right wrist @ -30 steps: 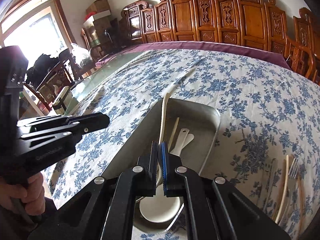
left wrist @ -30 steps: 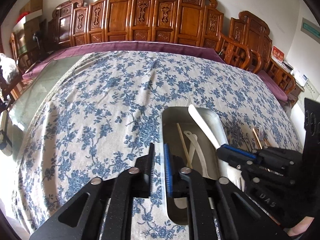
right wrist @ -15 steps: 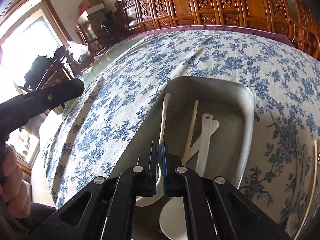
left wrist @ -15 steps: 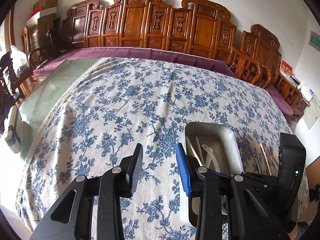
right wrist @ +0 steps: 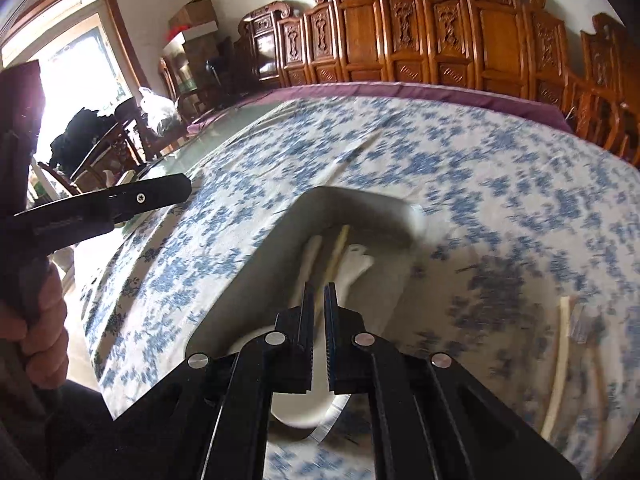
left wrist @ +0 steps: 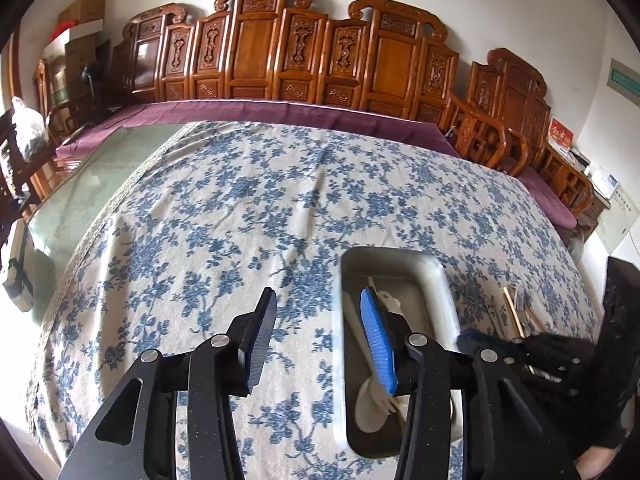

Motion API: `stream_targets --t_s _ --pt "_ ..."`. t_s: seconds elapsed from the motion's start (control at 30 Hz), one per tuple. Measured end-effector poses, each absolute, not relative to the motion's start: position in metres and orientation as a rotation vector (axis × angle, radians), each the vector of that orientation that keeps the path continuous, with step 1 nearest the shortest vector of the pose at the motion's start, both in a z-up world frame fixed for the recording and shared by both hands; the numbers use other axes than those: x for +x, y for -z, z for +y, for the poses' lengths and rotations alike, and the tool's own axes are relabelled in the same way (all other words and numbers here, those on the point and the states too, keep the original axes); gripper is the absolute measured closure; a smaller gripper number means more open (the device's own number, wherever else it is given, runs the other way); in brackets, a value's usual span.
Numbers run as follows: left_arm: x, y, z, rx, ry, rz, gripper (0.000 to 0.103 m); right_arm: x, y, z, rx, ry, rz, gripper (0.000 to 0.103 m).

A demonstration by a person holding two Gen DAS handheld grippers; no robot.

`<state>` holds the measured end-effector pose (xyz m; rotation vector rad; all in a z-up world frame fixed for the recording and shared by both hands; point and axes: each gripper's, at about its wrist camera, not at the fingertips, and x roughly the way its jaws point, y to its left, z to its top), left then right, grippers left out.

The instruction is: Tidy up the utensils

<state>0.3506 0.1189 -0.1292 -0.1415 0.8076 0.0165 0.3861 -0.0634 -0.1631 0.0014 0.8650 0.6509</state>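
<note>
A metal tray (left wrist: pixel 438 280) (right wrist: pixel 256 264) lies on the blue-flowered tablecloth and holds white spoons (left wrist: pixel 370 404) (right wrist: pixel 358 264) and a wooden chopstick (right wrist: pixel 338 248). My left gripper (left wrist: pixel 320 332) is open and empty, its right finger over the tray's left edge. My right gripper (right wrist: pixel 319 320) hovers over the tray's near end, its jaws a narrow gap apart with nothing between them; it also shows at the right of the left wrist view (left wrist: pixel 520 350). Loose chopsticks and a fork (left wrist: pixel 518 312) (right wrist: pixel 564 356) lie on the cloth right of the tray.
Carved wooden chairs (left wrist: pixel 256 48) line the table's far side. A bare glass strip of table (left wrist: pixel 88 184) lies left of the cloth. The person's hand (right wrist: pixel 36 336) holds the left gripper at the left of the right wrist view.
My left gripper has opened wide. My right gripper let the white spoon drop into the tray, opened slightly and pulled back and up; its view is now motion-blurred.
</note>
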Motion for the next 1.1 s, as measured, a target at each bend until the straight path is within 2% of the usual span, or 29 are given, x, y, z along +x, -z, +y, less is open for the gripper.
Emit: stream_targets --t_s 0.27,0.37,0.4,0.73,1.1 --pt "0.352 0.126 0.074 -0.114 0.071 0.804 0.054 0.379 0.154 -0.161 -0.096 -0.477 0.831 0.096" --pt "0.353 0.128 0.054 -0.099 0.1 0.807 0.052 0.382 0.164 -0.191 -0.087 -0.417 0.845 0.084" --pt "0.352 0.128 0.047 -0.094 0.11 0.802 0.052 0.384 0.168 -0.2 -0.081 -0.4 0.851 0.083" --pt "0.344 0.141 -0.003 -0.043 0.183 0.817 0.052 0.402 0.217 -0.234 -0.046 -0.354 0.945 0.083" --pt "0.334 0.16 -0.045 0.023 0.243 0.854 0.052 0.41 0.239 -0.23 -0.102 -0.346 1.004 0.083"
